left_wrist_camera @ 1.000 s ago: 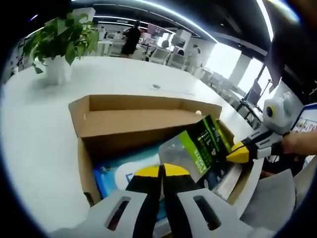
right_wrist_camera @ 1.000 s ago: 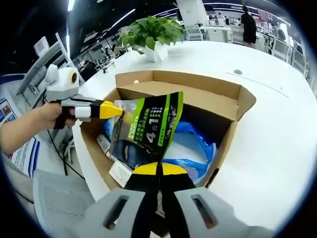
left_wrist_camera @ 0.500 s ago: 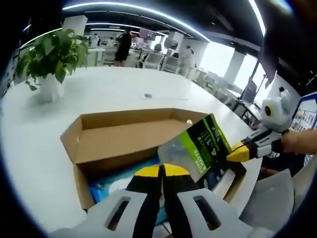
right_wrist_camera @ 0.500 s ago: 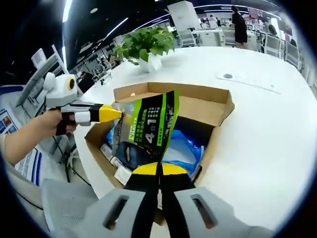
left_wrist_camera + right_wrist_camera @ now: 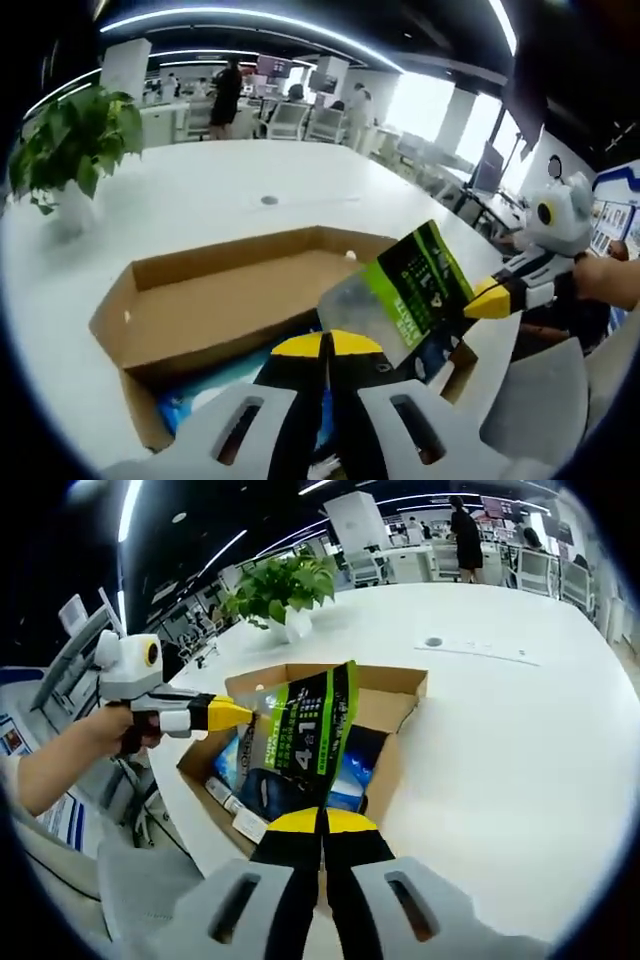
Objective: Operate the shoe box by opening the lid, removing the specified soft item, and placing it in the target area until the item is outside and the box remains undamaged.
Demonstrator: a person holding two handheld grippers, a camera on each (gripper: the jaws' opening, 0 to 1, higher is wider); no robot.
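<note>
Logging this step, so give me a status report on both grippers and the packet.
Both grippers shut on the green packet, held between them above the open box. White table beside it bare, potted plant far off.

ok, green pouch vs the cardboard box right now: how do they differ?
The green pouch is glossy printed film, green and black with a clear part; the cardboard box is plain brown. The pouch hangs in the air, pinched at opposite edges by the left gripper and the right gripper; the box sits open on the white table, untouched. The pouch is flat, the box deep.
</note>
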